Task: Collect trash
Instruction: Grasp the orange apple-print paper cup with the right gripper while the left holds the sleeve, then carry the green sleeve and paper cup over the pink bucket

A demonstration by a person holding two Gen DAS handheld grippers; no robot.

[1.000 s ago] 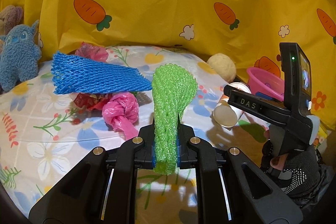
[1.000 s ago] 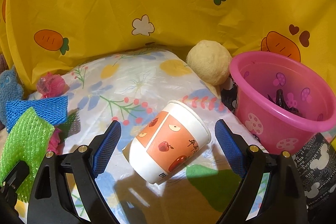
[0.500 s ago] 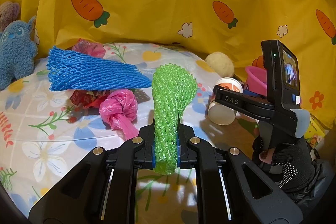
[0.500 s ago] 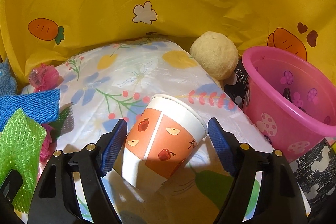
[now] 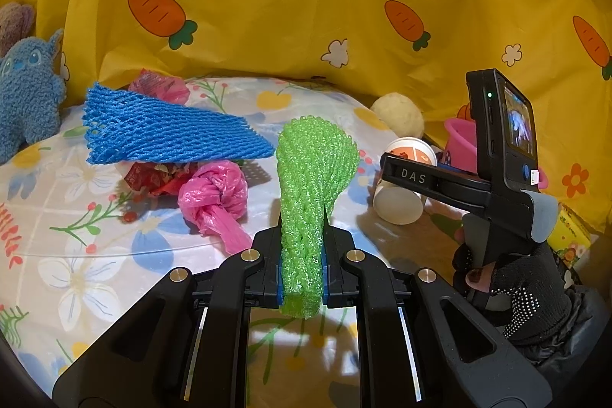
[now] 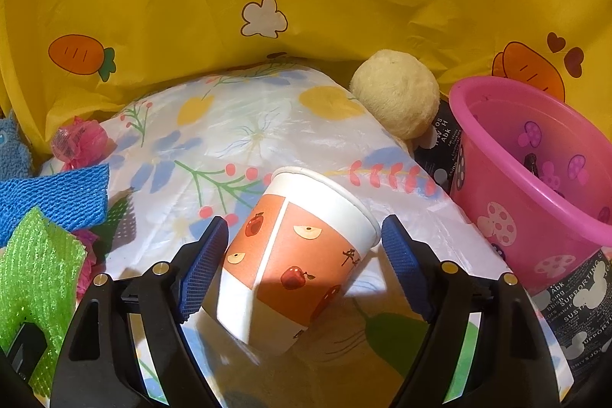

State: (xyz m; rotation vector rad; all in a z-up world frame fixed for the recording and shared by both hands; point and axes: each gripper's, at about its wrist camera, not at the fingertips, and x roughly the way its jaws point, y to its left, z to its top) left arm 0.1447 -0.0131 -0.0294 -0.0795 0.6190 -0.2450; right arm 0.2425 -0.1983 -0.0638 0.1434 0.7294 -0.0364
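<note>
Green foam net (image 5: pixel 310 201) clamped in left hand-held gripper (image 5: pixel 302 278); one paper cup (image 6: pixel 290 255) between wide right hand-held gripper (image 6: pixel 302 266).

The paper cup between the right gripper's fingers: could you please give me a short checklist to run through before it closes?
1. Right gripper open wide enough for the paper cup: ok.
2. Cup between both pads: ok, lying on its side and tilted.
3. Pads touching the cup: cannot tell; the left pad looks very near, the right shows a gap.
4. Left gripper secure on the green foam net: ok, shut on it.
5. Pink bucket has room: ok, mostly empty.
6. Way from cup to bucket free: ok, though the beige plush ball sits close by.
</note>
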